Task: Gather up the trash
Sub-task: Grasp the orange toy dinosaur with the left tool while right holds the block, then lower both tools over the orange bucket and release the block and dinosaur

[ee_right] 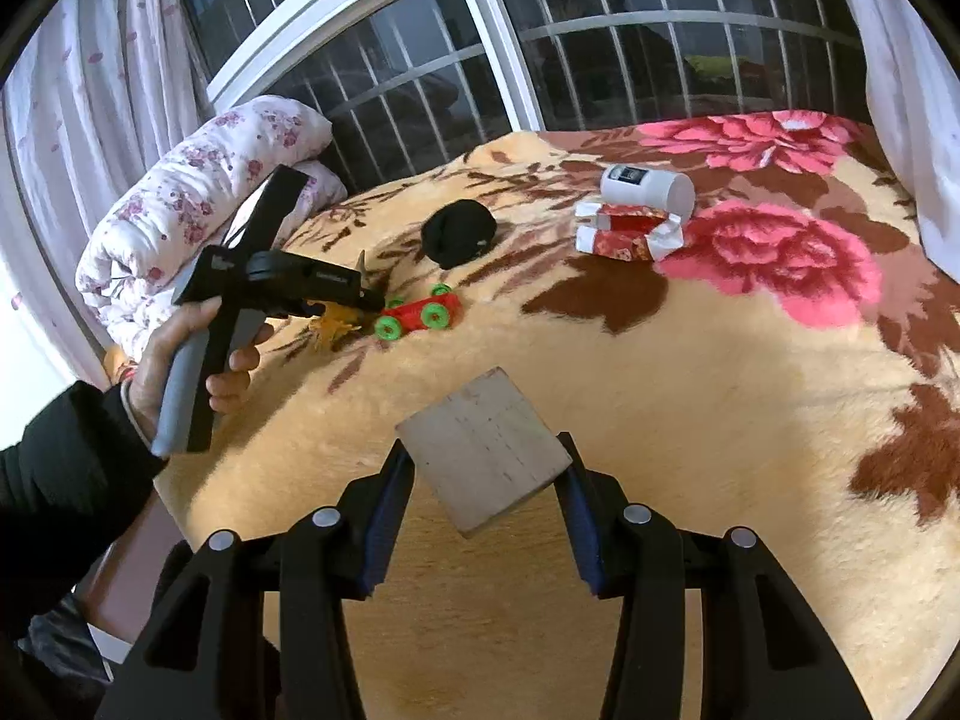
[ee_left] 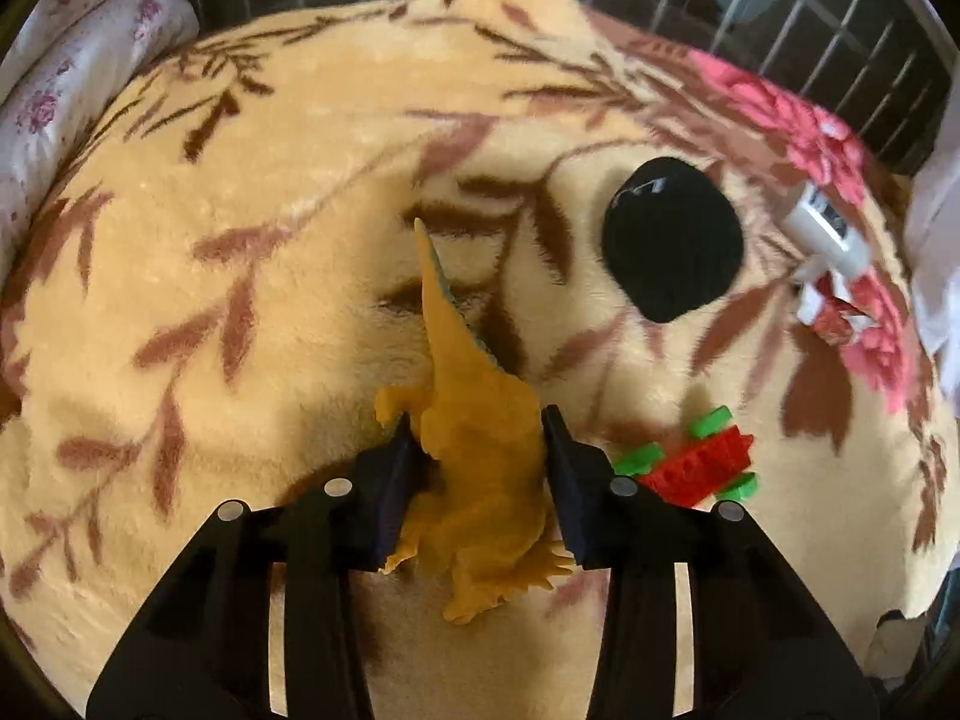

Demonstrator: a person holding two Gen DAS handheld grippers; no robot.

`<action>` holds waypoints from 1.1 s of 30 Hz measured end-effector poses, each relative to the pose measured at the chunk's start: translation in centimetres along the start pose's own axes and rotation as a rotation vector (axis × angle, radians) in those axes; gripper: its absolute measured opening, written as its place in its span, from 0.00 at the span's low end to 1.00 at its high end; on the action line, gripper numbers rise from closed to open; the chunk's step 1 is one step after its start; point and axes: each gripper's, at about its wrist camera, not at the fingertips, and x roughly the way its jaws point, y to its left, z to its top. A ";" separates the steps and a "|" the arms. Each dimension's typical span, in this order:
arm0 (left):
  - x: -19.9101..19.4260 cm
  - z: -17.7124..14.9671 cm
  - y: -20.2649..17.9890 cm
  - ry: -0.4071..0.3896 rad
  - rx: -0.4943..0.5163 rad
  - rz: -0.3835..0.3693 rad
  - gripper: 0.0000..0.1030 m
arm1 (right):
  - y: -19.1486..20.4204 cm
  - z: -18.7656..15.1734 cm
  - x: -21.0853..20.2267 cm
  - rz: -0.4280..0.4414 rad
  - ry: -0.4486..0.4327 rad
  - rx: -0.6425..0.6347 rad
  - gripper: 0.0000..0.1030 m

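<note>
My left gripper (ee_left: pixel 477 426) is shut on an orange toy dinosaur (ee_left: pixel 480 450), tail pointing away, just above the blanket; the dinosaur also shows in the right wrist view (ee_right: pixel 333 324) under that gripper (ee_right: pixel 366 300). My right gripper (ee_right: pixel 483 447) is shut on a flat grey wooden block (ee_right: pixel 486 450), held above the bed's near side. A white cup (ee_right: pixel 648 192) lies on its side beside a crumpled red-and-white wrapper (ee_right: pixel 624 234) at the far right; both show in the left wrist view, cup (ee_left: pixel 828 228) and wrapper (ee_left: pixel 834 306).
A red toy car with green wheels (ee_right: pixel 420 312) lies right of the dinosaur, also in the left wrist view (ee_left: pixel 696 456). A black rolled cloth (ee_right: pixel 459 231) lies beyond. A floral blanket (ee_right: pixel 720 390) covers the bed. A folded quilt (ee_right: pixel 198 204) sits far left by the barred window.
</note>
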 end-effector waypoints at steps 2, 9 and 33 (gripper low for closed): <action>-1.3 -0.7 0.4 -0.023 -0.011 -0.050 0.39 | 0.7 0.0 -0.7 0.002 -0.014 -0.007 0.46; -7.1 -3.5 -0.1 -0.138 0.053 -0.086 0.39 | 2.0 -0.4 -3.0 -0.010 -0.050 0.008 0.46; -18.0 -25.0 -5.1 -0.232 0.379 -0.208 0.39 | 8.9 -9.2 -10.6 -0.006 0.027 -0.077 0.46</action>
